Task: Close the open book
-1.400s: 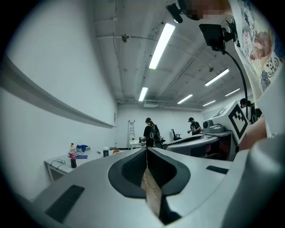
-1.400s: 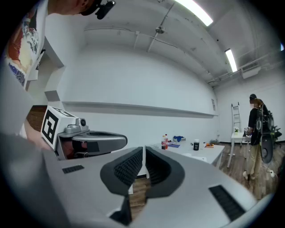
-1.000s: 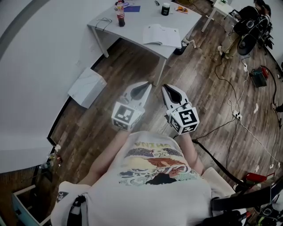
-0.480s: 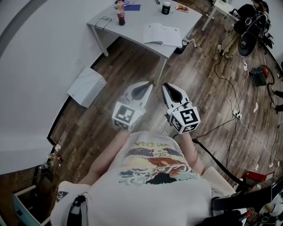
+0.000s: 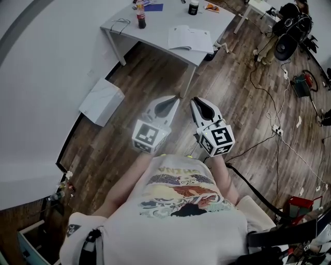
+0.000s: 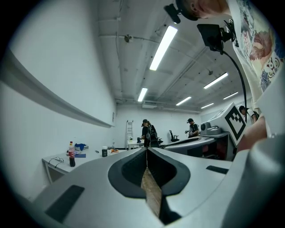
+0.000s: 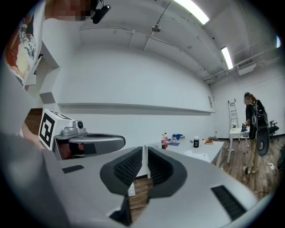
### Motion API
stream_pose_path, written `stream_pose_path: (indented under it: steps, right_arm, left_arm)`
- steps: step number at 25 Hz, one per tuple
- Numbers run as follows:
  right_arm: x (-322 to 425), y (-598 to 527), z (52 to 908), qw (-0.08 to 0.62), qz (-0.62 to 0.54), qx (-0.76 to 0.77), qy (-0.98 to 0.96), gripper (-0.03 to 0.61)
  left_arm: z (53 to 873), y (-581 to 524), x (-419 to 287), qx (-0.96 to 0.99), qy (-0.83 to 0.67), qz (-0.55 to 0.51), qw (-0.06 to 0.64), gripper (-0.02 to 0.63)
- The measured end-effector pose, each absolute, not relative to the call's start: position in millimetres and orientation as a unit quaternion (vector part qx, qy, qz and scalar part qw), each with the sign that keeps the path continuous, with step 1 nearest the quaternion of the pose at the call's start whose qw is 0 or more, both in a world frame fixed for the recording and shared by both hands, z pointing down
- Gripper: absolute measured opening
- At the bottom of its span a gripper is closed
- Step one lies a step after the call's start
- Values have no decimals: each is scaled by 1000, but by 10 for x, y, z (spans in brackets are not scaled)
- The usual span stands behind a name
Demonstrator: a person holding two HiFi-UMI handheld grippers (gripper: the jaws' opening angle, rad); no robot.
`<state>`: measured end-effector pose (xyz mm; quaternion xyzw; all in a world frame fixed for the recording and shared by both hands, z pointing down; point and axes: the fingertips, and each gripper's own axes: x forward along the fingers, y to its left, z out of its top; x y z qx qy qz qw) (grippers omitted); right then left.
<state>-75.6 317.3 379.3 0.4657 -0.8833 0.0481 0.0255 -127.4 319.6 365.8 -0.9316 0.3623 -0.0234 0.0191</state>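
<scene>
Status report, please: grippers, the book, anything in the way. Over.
Left gripper shut, empty; right gripper jaws a slit apart, empty. Open book flat on table across the room, untouched. Only wooden floor between.

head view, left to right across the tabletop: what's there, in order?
glasses → cola bottle → blue flat item → open book. The black cup and the orange item lie beyond the book within its span, so they are left out.
</scene>
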Motion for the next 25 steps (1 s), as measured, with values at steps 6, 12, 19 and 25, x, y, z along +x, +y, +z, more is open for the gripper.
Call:
stream_pose_path:
  steps: [6, 12, 19, 25]
  right_arm:
    - [-920, 3263, 3820, 25, 49, 471, -881, 34]
    - [-1025, 3279, 3826, 28, 52, 471, -880, 34]
    - [-944, 3176, 3782, 26, 45, 469, -882, 34]
    - [-812, 2949, 3803, 22, 50, 463, -885, 34]
  left_arm:
    - [3616, 3252, -1397, -935, 354, -16, 23, 12]
    - [3575, 3230, -1467, -935, 352, -16, 27, 12]
    - [3548, 3173, -1380, -935, 353, -11, 32, 12]
    - [3575, 3004, -1259, -933, 358, -20, 29, 12]
